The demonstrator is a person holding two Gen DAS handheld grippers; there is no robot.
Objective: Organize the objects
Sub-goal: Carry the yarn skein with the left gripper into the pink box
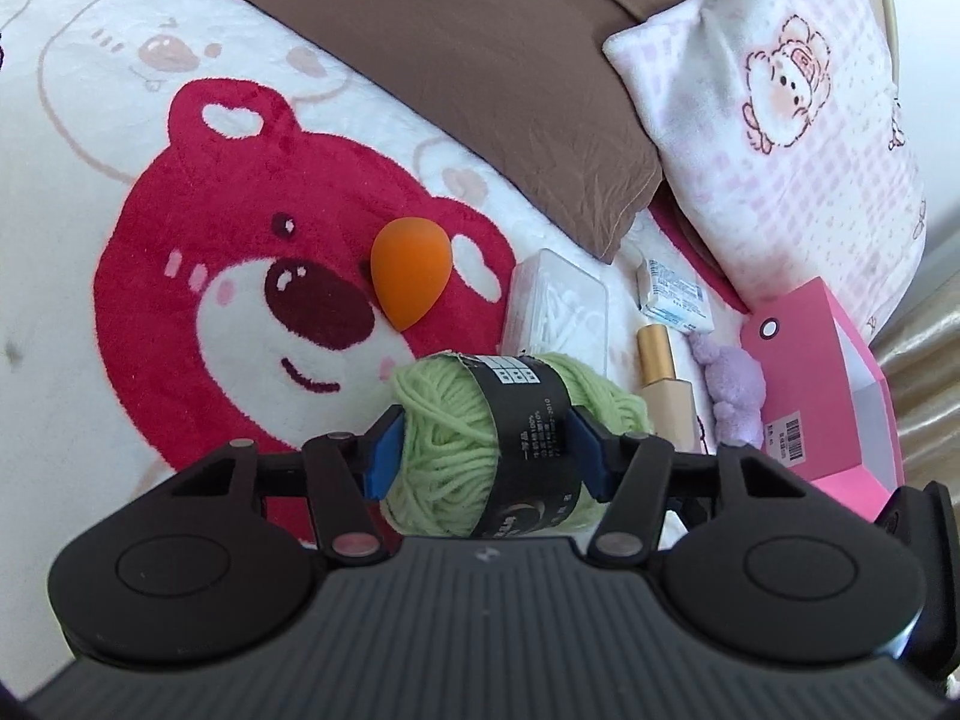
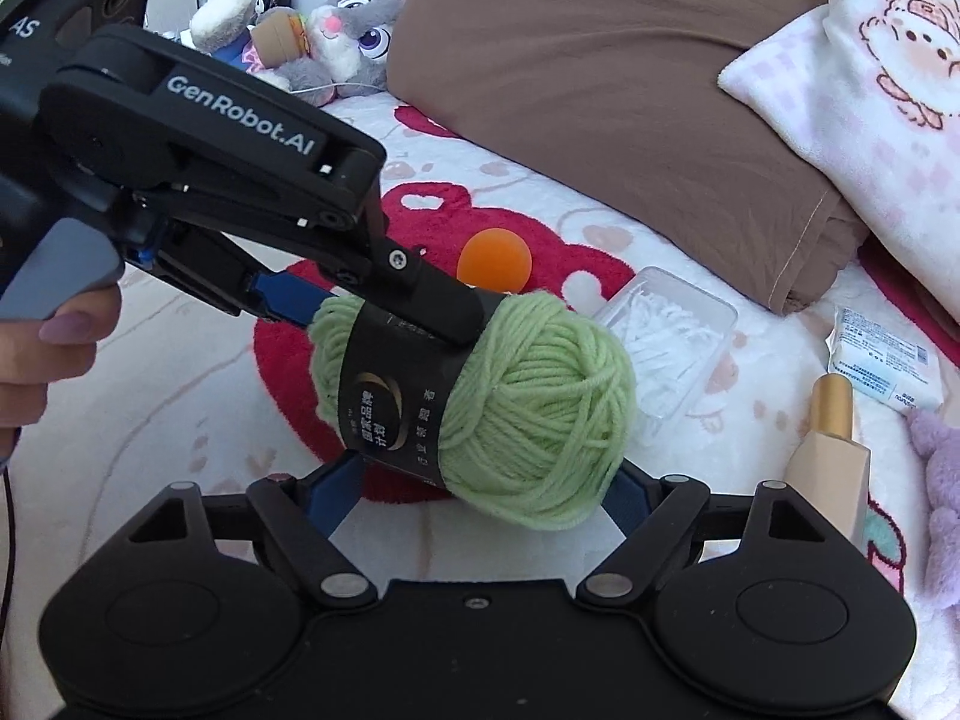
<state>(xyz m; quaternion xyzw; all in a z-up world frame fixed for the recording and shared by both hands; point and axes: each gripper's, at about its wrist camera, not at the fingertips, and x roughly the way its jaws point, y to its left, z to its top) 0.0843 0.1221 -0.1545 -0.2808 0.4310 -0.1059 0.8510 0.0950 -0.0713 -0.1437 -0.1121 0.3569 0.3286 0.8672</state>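
Gripping black-banded green yarn (image 2: 480,402), left gripper (image 2: 384,324) reads "GenRobot.AI".

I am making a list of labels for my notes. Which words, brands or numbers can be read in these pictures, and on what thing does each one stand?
"GenRobot.AI": side of the left hand-held gripper.
"AS": black device at top left, cut off by the frame edge.
"100%" and "2010": black band of the green yarn ball; its Chinese characters are too small to read surely.
Pink box barcode sticker: too small.
White packet print: blurred.
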